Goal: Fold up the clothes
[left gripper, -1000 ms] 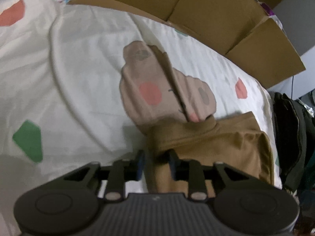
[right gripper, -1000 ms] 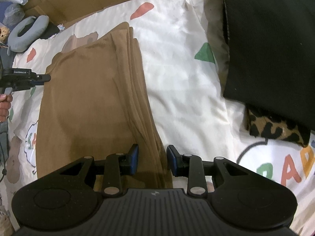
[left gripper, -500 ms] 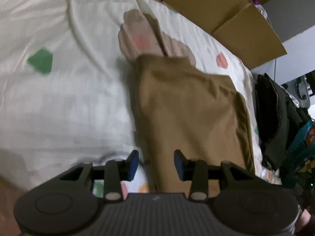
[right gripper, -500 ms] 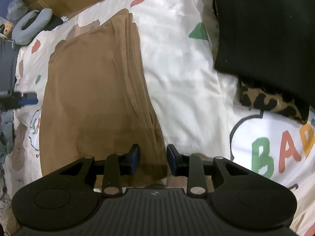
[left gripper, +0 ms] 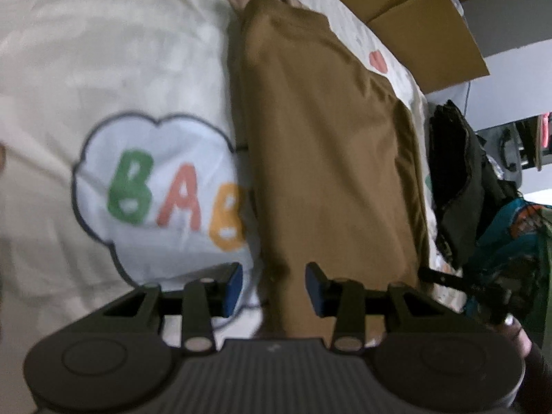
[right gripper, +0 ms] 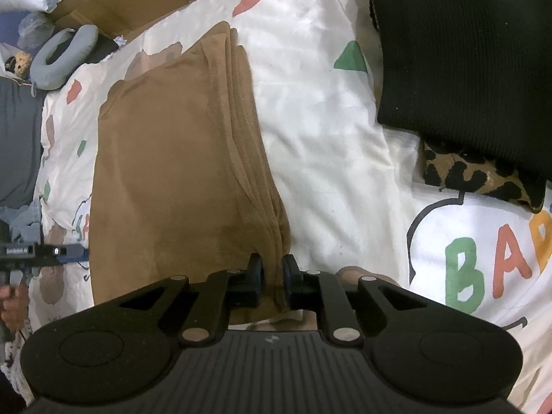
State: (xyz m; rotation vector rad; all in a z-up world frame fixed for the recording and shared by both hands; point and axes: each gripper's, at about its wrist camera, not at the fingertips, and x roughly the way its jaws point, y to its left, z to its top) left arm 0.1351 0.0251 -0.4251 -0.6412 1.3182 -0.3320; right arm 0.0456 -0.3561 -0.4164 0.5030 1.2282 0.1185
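Note:
A brown garment (right gripper: 172, 179) lies folded into a long strip on the white printed bed sheet (right gripper: 321, 145). My right gripper (right gripper: 272, 276) is at its near right corner, jaws closing, with the stacked fold edge pinched between the pads. My left gripper (left gripper: 272, 288) stands open over the near left edge of the brown garment (left gripper: 327, 158); cloth lies between the fingers, but the pads do not press it. In the right wrist view one left gripper fingertip (right gripper: 69, 252) shows at the garment's left edge. In the left wrist view part of the right gripper shows at the far right.
A black garment (right gripper: 465, 51) lies over leopard-print fabric (right gripper: 483, 179) to the right. Cardboard boxes (left gripper: 414, 17) line the far side of the bed. A grey neck pillow (right gripper: 62, 55) sits at the far left, and dark clothes (left gripper: 459, 179) are piled beyond the bed's edge.
My left gripper let go of the garment's far corner, drew back along its left edge to the near end and opened wider. The right jaws narrowed onto the fold edge.

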